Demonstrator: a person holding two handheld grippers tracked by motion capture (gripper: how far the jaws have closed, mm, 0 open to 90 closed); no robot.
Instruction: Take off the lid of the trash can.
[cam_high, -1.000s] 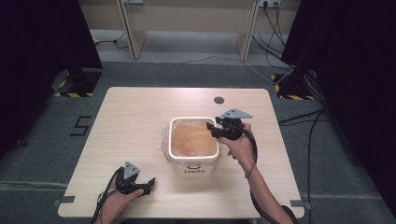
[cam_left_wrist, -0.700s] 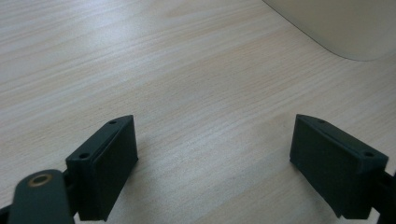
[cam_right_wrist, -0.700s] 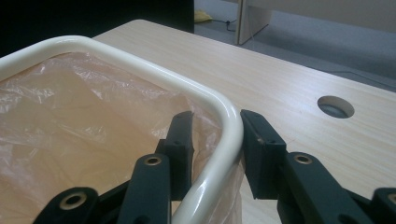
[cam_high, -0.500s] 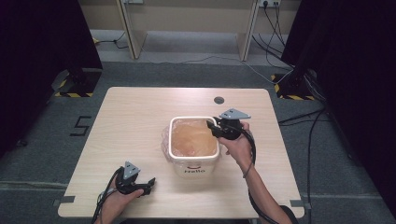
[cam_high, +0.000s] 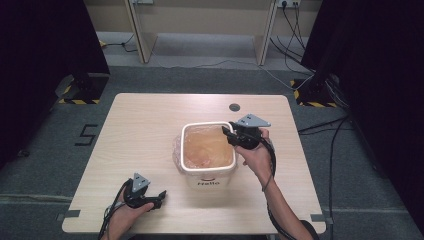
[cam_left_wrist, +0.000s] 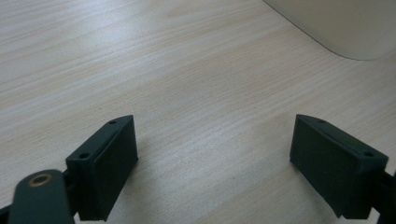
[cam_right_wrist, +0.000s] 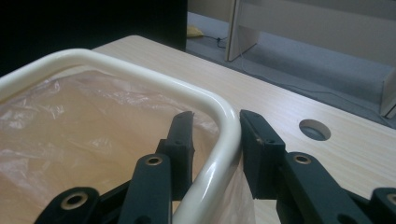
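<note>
Near the table's (cam_high: 150, 125) middle sits the cream bin (cam_high: 208, 176) with its see-through bag (cam_right_wrist: 84, 135). Since a second ago, the right gripper (cam_high: 231, 134) has closed its jaws onto the bin's far right rim corner, one inside, one outside. By the near left edge, the left gripper (cam_left_wrist: 212, 158) rests spread wide on bare wood.

A lab-like recording room: bare wooden table (cam_high: 150, 130), black curtains (cam_high: 45, 60), taped floor markings (cam_high: 87, 134), trailing cables (cam_high: 300, 30).
</note>
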